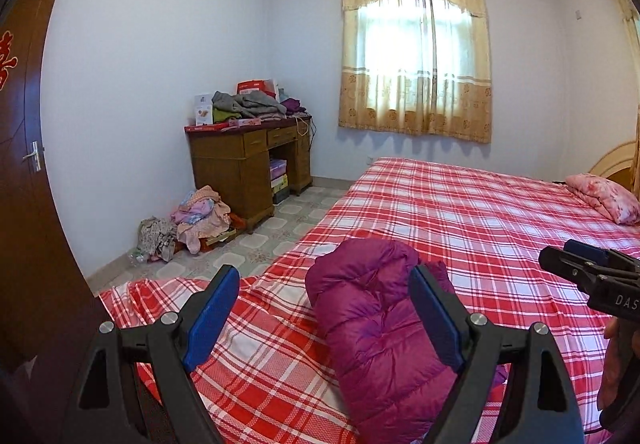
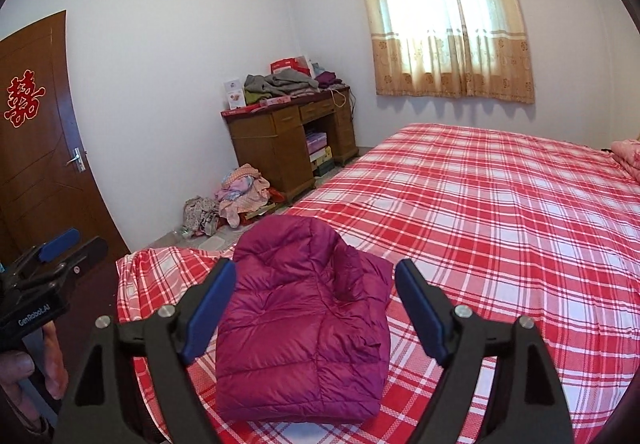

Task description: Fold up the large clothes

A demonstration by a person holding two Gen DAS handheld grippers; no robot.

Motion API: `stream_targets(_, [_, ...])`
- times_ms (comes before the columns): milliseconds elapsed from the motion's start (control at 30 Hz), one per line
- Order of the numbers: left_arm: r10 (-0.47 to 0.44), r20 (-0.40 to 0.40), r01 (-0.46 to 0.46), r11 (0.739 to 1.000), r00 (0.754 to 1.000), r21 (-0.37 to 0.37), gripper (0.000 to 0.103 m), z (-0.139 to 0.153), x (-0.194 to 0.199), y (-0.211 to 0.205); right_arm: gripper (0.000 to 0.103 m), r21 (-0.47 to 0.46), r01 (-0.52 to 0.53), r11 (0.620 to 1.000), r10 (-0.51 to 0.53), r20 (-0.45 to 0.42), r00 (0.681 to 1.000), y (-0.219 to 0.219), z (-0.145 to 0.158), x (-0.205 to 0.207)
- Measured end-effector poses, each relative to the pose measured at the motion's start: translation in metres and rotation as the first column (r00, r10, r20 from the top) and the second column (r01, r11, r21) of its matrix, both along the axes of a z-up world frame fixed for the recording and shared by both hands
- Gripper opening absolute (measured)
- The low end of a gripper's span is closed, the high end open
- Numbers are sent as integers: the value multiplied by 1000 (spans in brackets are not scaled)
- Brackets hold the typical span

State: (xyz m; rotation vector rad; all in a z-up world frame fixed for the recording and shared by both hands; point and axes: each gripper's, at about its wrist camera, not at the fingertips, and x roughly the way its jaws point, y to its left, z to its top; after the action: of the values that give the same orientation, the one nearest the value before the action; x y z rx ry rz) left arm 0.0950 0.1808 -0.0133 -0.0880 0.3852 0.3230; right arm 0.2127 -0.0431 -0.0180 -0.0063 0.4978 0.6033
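Both tools, left tool (image 1: 324, 314) and right tool (image 2: 316, 310), gape wide and hold nothing above the folded purple jacket (image 2: 304, 324), near the bed (image 2: 500, 228)'s left edge; bare bedspread lies beyond.

Folded jacket (image 2: 304, 328) lying on near corner of bed (image 2: 500, 212); pillow (image 1: 604, 196) at far right end. Beyond bed's left edge, desk (image 2: 288, 148) against wall, clothes heap (image 2: 240, 196) on floor left of it, door (image 2: 36, 148) farther left.

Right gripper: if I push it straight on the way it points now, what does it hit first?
Most likely the folded purple jacket on the bed, which lies between the right gripper's open jaws; depth is unclear.
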Motion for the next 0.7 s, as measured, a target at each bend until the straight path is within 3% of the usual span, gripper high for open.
stream_targets(700, [-1, -11, 1, 1000, 1000, 0, 87, -6, 0, -1, 85, 0, 0, 1000, 0, -16, 1000, -2, -8, 0])
